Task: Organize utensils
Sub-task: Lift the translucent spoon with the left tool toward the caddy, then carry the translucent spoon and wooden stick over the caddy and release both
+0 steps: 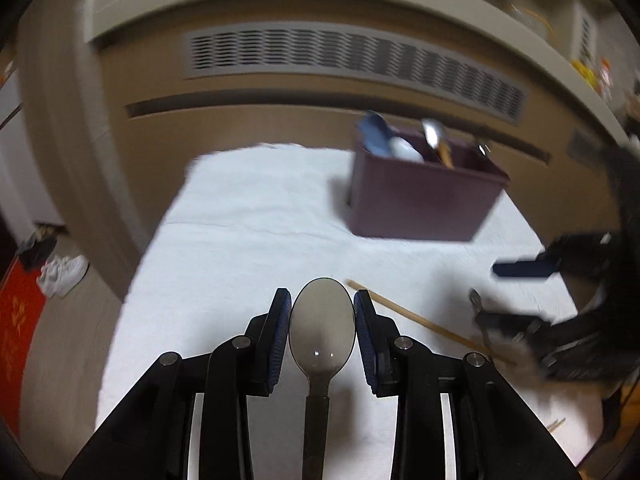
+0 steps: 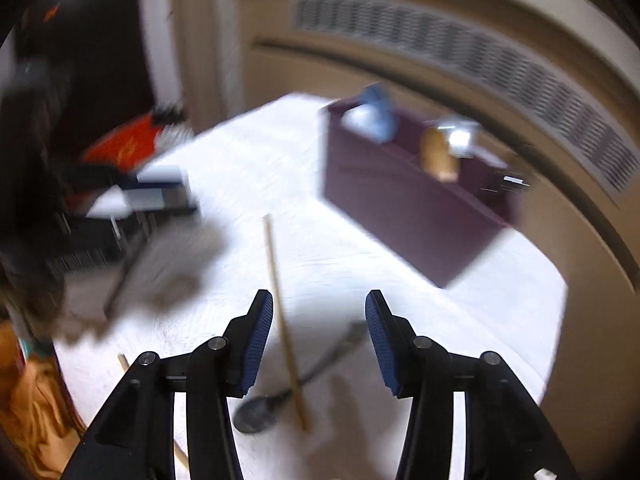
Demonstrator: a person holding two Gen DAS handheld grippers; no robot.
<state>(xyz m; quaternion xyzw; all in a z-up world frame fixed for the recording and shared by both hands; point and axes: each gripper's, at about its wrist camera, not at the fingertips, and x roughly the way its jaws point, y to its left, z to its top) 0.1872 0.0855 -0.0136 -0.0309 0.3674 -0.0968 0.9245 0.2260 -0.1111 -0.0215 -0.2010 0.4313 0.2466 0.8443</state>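
Note:
My left gripper (image 1: pixel 322 310) is shut on a metal spoon (image 1: pixel 322 324), its bowl pointing forward between the blue pads, above the white cloth (image 1: pixel 248 216). A dark purple utensil box (image 1: pixel 424 196) stands ahead to the right and holds several utensils; it also shows in the right wrist view (image 2: pixel 404 204). My right gripper (image 2: pixel 319 322) is open and empty above a wooden chopstick (image 2: pixel 280 304) and a dark spoon (image 2: pixel 280 400) that lie crossed on the cloth. In the left wrist view the chopstick (image 1: pixel 416 320) lies to the right, near the blurred right gripper (image 1: pixel 532 276).
A beige wall unit with a long vent grille (image 1: pixel 360 60) runs behind the table. A red mat (image 1: pixel 18 328) and white cloth scraps (image 1: pixel 64 274) lie on the floor at left. Another chopstick end (image 2: pixel 124 362) shows at the cloth's left edge.

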